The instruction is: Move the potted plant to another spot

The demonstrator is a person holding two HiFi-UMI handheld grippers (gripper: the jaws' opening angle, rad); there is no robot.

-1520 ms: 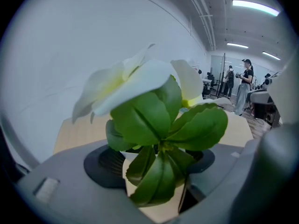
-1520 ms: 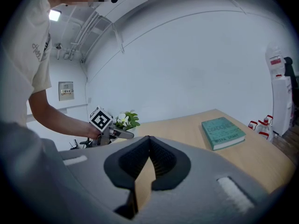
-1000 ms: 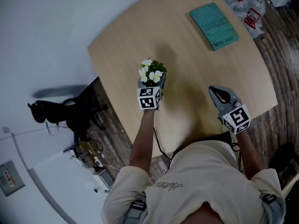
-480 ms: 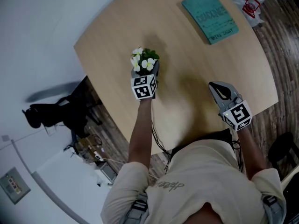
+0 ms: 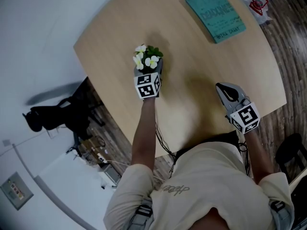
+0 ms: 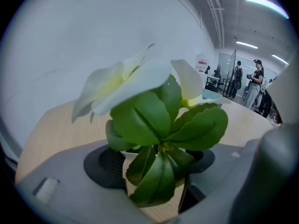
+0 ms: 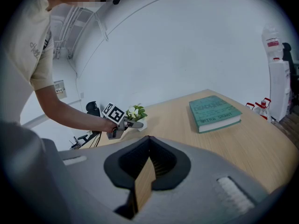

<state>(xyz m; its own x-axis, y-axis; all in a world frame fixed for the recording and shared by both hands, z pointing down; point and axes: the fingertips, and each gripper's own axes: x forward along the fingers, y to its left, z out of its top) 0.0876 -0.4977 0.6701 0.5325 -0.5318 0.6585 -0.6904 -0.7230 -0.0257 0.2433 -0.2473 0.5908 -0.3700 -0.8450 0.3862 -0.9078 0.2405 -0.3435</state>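
The potted plant [image 5: 147, 61], with white flowers and broad green leaves, stands near the left edge of the light wooden table [image 5: 192, 56], left of centre in the head view; in the left gripper view its leaves [image 6: 161, 125] fill the middle of the frame and the small white pot sits low between the two grey jaws; the left gripper [image 5: 148, 74] pinches that pot from both sides, its marker cube just below the flowers in the head view. In the right gripper view the same plant [image 7: 136, 112] appears small at centre left, held by the left gripper [image 7: 128, 123] at the end of a bare forearm. The right gripper [image 5: 220, 87] hangs over the table's lower right part, well apart from the plant; its jaws [image 7: 148, 146] are pressed together at the tips with nothing between them. A teal book [image 5: 215, 13] lies flat near the table's upper right corner; a dark chair [image 5: 57, 116] stands on the floor at the left.
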